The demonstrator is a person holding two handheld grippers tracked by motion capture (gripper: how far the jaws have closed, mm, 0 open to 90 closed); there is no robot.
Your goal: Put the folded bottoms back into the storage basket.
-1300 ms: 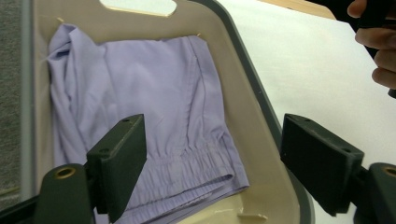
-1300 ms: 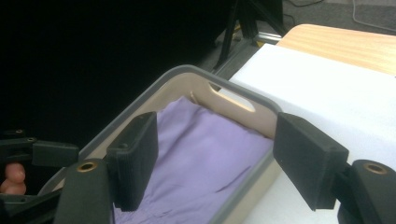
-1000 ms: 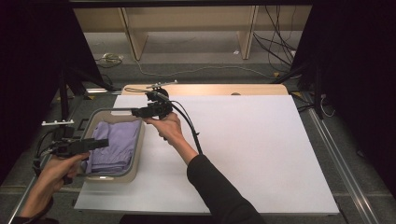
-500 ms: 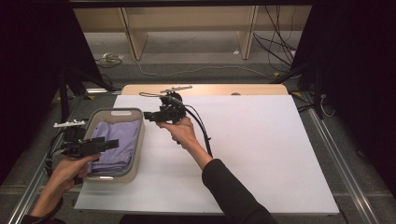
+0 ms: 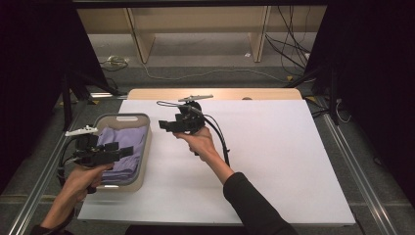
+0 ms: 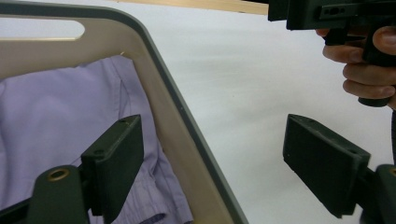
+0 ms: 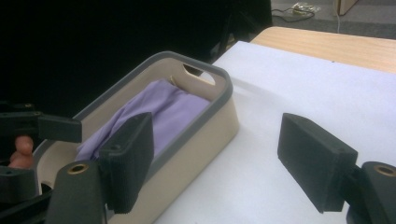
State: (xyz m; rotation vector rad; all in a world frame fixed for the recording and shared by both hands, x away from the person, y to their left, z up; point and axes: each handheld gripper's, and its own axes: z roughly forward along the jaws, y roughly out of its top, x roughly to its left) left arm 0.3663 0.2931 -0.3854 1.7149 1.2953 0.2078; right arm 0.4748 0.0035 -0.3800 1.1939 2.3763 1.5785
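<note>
A beige bin with a grey rim (image 5: 145,156) stands at the left of the white sheet (image 5: 274,161). Folded lilac cloth (image 5: 125,142) lies inside it. My left gripper (image 5: 122,149) hovers over the bin's near half, pointing right, open with nothing between the jaws. In the left gripper view the left gripper (image 6: 212,140) straddles the bin's rim (image 6: 177,112), one jaw above the cloth (image 6: 60,121). My right gripper (image 5: 165,126) is held above the sheet just right of the bin, pointing left, open and empty. The right gripper view shows this gripper (image 7: 217,140), the bin (image 7: 219,116) and the cloth (image 7: 159,107).
A wooden table edge (image 5: 215,93) runs along the far side of the sheet. Metal rails (image 5: 352,161) flank the table. Cables (image 5: 293,44) lie on the floor beyond it. Dark curtains hang left and right. The right gripper's cable trails along the forearm (image 5: 222,147).
The right gripper has moved right, from over the bin's far end to above the white sheet. The left gripper has drifted right over the bin. Both stay open.
</note>
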